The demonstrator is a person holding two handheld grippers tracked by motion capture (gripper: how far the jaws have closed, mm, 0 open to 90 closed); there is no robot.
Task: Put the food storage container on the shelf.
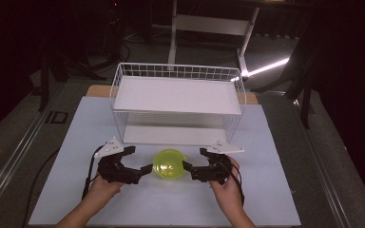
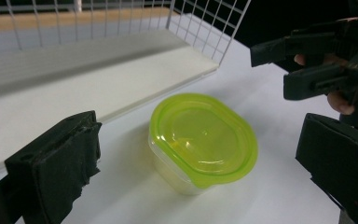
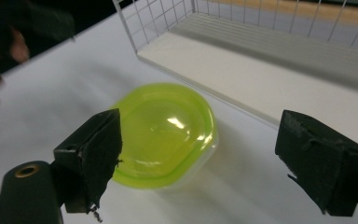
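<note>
A clear plastic container with a lime-green lid [image 1: 169,164] stands on the white table top, just in front of the wire rack. My left gripper [image 1: 141,159] is open on its left and my right gripper [image 1: 193,158] is open on its right, both pointing inward at it. In the left gripper view the container [image 2: 203,137] lies ahead, lower than the wide-apart jaws of the left gripper [image 2: 200,140], and the right gripper [image 2: 307,60] shows at the upper right. In the right gripper view the container [image 3: 163,133] sits between the spread jaws of the right gripper [image 3: 203,133]. Neither gripper touches it.
A white wire rack [image 1: 178,102] with an upper and a lower white shelf stands behind the container, its lower shelf [image 2: 98,79] open toward me. The white table top [image 1: 171,204] ends near my forearms. Dark floor and a stand's legs [image 1: 209,28] lie beyond.
</note>
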